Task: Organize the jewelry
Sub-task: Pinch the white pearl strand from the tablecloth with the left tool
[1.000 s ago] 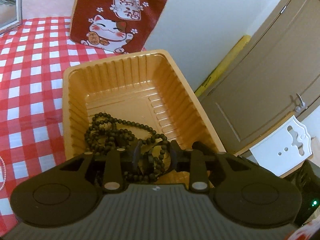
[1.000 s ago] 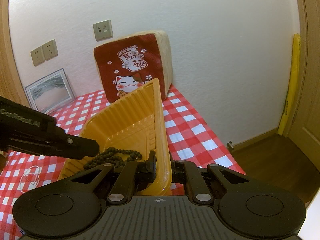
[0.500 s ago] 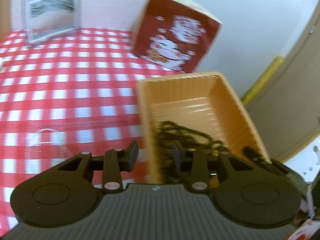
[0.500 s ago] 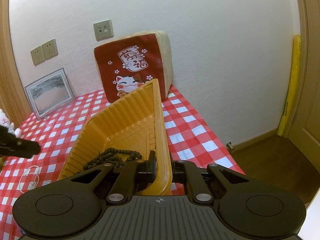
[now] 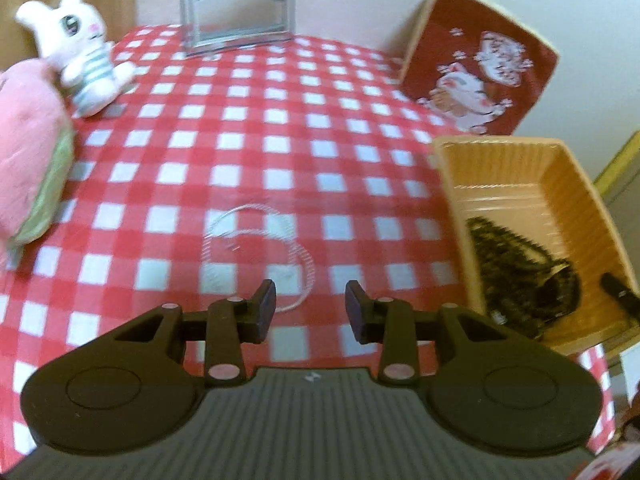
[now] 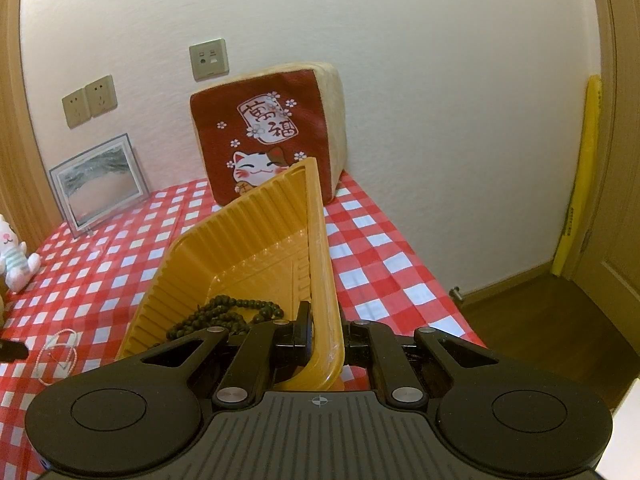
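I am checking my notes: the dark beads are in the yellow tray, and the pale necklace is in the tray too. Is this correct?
Not quite. The dark beads are in the yellow tray, but the pale necklace lies on the checked cloth, outside the tray, just ahead of the open left tool. The left wrist view shows it.

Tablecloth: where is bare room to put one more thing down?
Free: the cloth between the frame, the cushion and the pale necklace. Crowded: the left edge with the plush toys, and the tray with dark beads.
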Available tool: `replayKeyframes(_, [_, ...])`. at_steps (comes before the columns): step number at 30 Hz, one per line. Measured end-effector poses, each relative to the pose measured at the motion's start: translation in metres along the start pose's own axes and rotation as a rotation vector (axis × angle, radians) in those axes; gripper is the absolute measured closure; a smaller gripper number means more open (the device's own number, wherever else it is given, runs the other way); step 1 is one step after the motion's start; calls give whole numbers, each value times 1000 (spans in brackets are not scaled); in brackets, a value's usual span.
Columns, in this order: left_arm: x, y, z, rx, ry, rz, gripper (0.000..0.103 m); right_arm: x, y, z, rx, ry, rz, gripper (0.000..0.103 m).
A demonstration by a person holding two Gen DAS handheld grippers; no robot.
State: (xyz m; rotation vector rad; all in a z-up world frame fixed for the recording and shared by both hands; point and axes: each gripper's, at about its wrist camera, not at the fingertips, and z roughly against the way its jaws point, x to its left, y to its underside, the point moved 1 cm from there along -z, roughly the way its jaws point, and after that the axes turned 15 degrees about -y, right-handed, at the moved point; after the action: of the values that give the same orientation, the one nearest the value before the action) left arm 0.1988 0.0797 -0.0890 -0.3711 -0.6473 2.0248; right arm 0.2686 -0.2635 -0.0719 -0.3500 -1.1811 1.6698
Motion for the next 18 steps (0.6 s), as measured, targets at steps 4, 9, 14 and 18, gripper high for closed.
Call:
replayKeyframes(4, [12,11,-7,13,-35,1,69,1,0,0,1,4,1,95])
replayKeyframes(9, [21,19,-12,9,-69,-14,69,1,0,-1,3,10,2,95])
replayKeyframes(14, [28,19,-20,2,-93,-17,69,2,1,-1,5,15,2,95])
replayKeyframes(18, [32,17,-28,-2,-114,-15,69,2,1,-2,6,18,0,95])
